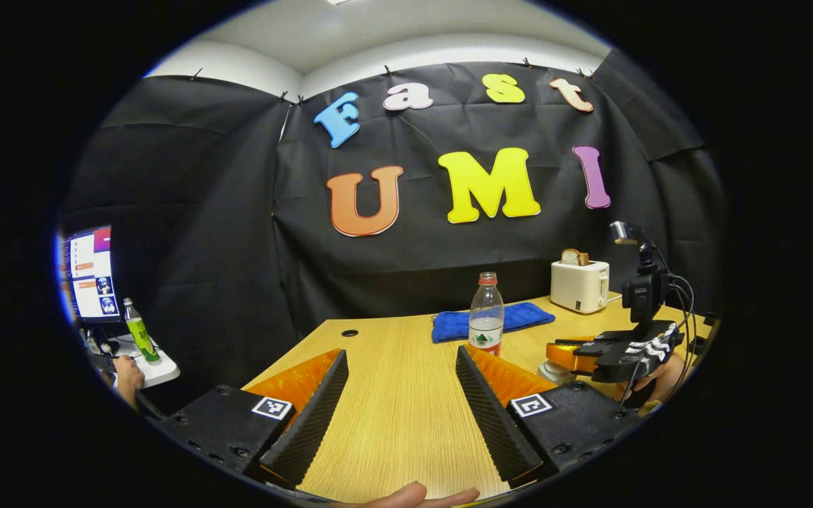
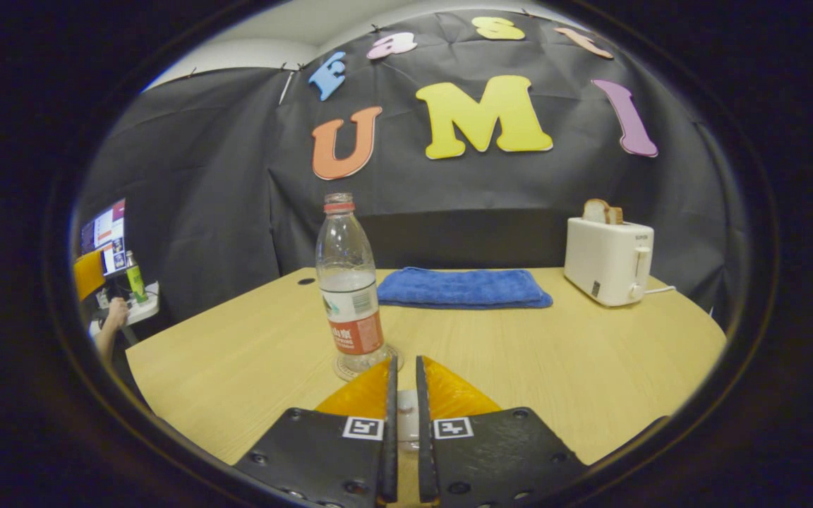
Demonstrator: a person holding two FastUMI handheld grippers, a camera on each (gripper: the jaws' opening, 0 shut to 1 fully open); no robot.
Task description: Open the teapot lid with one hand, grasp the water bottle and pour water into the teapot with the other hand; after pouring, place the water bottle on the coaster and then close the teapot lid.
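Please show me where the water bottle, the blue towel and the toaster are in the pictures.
water bottle [image 2: 350,289], right gripper view, on its clear body above the label.
blue towel [image 2: 463,288], right gripper view, on the middle of its folded top.
toaster [image 2: 607,259], right gripper view, on its white front side.

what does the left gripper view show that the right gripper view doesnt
Left gripper view: the left gripper, tongs wide open over the table, and the right gripper, held by a hand, low over something white.
Right gripper view: the right gripper's own tongs up close, closed on a white piece, and the coaster under the water bottle.
Both: the water bottle standing upright, the blue towel, the toaster with bread, the table, and a monitor off to the side.
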